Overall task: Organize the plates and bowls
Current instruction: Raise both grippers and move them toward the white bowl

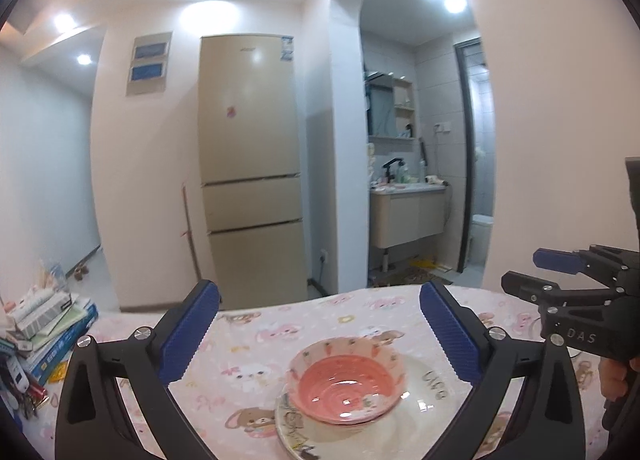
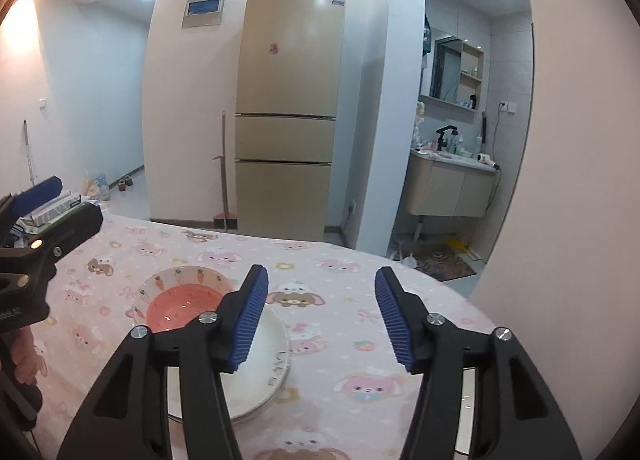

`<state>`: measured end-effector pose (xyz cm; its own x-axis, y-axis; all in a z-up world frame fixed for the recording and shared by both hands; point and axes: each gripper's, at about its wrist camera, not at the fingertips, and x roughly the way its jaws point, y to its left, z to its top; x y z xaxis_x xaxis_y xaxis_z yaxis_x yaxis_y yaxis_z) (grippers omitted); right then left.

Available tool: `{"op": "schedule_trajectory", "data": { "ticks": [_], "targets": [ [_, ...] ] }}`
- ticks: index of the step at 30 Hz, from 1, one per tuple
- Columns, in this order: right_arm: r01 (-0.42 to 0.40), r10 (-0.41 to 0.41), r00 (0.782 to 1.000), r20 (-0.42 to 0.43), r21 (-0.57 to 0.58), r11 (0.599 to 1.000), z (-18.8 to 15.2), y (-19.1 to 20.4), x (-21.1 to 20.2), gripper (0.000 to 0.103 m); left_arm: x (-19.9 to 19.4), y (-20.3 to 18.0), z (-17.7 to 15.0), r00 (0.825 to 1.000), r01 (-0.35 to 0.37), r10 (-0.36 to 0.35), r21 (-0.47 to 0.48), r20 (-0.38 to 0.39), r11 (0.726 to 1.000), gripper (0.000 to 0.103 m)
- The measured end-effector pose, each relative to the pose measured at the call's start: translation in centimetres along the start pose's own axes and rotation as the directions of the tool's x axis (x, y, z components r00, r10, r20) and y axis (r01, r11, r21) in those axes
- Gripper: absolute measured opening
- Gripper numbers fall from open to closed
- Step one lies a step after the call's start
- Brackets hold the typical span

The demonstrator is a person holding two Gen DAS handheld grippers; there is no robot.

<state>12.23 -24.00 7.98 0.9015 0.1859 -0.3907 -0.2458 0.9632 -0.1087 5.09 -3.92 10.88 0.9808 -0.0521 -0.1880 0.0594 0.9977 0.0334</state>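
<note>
bowl: a pink ceramic bowl with a carrot-patterned pale rim [image 1: 347, 380] sits upright inside a wide cream-white ceramic plate with dark lettering on its rim [image 1: 432, 400], toward the plate's left side; lower centre of the left wrist view, lower left of centre in the right wrist view.
plate: rests flat on the table; in the right wrist view a second rim seems to show just under it, though i cannot tell for sure.
table: a table covered with a pink cloth printed with cartoon bears and rabbits [image 1: 260, 340] fills the lower part of both views.
left gripper: the black two-finger gripper with blue ribbed pads [image 1: 320, 324] has its jaws spread wide, nothing pressed between the pads; bowl and plate lie below and between its fingers, untouched.
right gripper: the matching black gripper with blue pads [image 2: 321, 300] has its jaws parted about halfway and empty; its left finger overlaps the plate in the picture, with no contact visible.
hand: a person's hand [image 1: 614, 380] holds the right gripper's handle at the right edge of the left wrist view.
background: a tall beige three-door refrigerator [image 2: 290, 100] stands upper centre; a stack of books and boxes [image 1: 48, 324] sits at the table's left edge; an arched doorway to a washbasin is upper right.
</note>
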Motion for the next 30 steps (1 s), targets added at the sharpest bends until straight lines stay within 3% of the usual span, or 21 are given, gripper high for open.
{"op": "schedule_trajectory", "data": {
  "ticks": [4, 14, 22, 30],
  "targets": [
    [0.027, -0.027, 0.999, 0.019, 0.004, 1.0, 0.1, -1.5, -1.8, 0.056, -0.4, -1.5, 0.7, 0.999, 0.041, -0.041, -0.018, 0.022, 0.999, 0.103],
    [0.118, -0.121, 0.99, 0.067, 0.048, 0.992, -1.1, -5.3, -4.4, 0.062, 1.3, -5.7, 0.7, 0.989, 0.142, -0.142, -0.006, -0.028, 0.99, 0.103],
    [0.145, -0.149, 0.989, 0.022, 0.121, 0.982, -2.6, -9.1, -4.3, 0.062, 3.1, -8.7, -0.3, 0.972, 0.209, -0.204, 0.032, -0.116, 0.977, 0.103],
    [0.176, -0.169, 0.984, -0.052, 0.198, 0.964, -5.1, -13.6, -3.1, 0.062, 5.3, -12.1, -1.4, 0.948, 0.268, -0.264, -0.001, -0.179, 0.963, 0.103]
  ]
}}
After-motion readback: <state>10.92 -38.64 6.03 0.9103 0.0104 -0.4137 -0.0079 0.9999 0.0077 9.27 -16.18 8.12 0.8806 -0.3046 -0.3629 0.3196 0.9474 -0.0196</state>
